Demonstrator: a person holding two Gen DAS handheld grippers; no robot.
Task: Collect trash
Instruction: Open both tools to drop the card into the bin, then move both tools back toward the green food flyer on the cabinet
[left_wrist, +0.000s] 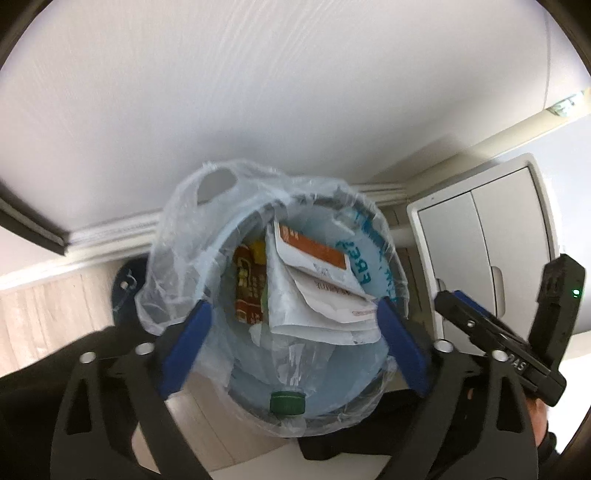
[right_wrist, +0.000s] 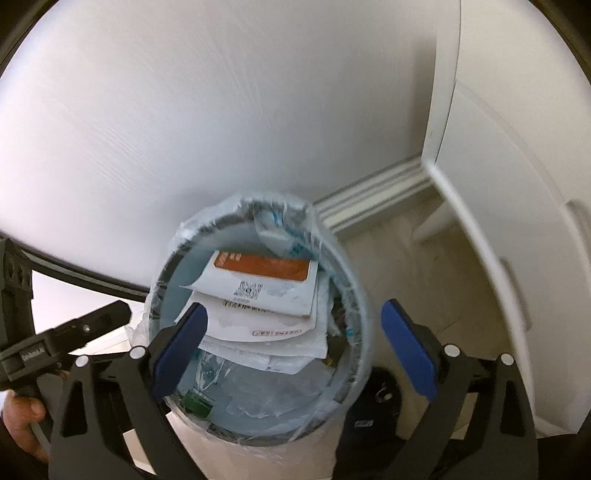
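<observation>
A round trash bin (left_wrist: 373, 229) lined with a clear plastic bag (left_wrist: 177, 266) stands on the floor against a white wall (left_wrist: 258, 92). Inside lie white-and-orange paper packaging (right_wrist: 258, 291), a red wrapper (left_wrist: 249, 288), and a clear bottle with a green cap (left_wrist: 287, 401). Above it, the left gripper (left_wrist: 291, 347) and right gripper (right_wrist: 295, 347) gape wide, empty.

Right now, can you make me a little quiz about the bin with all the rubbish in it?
1. True or false: the left tongs are open.
2. What colour is the screw cap on the clear plastic bottle in the round bin lined with a thin plastic bag?
3. The orange-and-white paper packet lies: A) on the floor, B) inside the bin, C) in the right tongs.

Key: 1 true; 2 green; 3 B.
</observation>
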